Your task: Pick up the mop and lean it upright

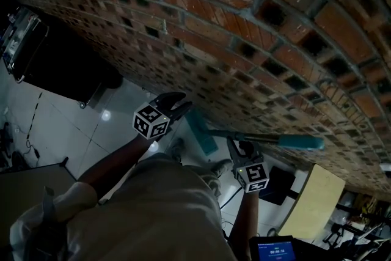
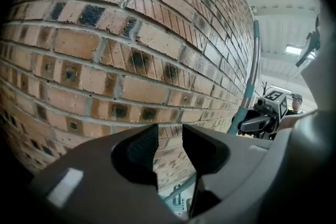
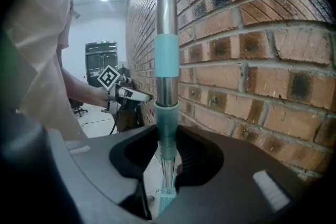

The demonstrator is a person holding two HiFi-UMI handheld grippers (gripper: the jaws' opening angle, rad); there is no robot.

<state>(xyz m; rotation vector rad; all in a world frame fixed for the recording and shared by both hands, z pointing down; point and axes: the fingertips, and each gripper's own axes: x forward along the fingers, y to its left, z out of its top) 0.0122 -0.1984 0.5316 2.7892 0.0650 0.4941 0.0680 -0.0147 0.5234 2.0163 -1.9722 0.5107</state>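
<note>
Mop [image 3: 167, 18]: upright, just beside the brick wall [image 3: 252, 60].
Right gripper [image 3: 167, 157]: clamped on the pole's teal collar [image 3: 166, 118].
Left gripper [image 2: 169, 152]: jaws apart, nothing between them, facing the wall.
Handling: probably light and stiff, and the long pole may tip. The metal looks slick, so you keep hold at the collar.

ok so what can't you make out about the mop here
Pole top: cut off by the upper edge, right gripper view; contact with the wall unclear.
Mop head: dark and small in head view; mostly behind the right gripper in its own view, so floor contact unclear.
Screen: too small to read, head view.
</note>
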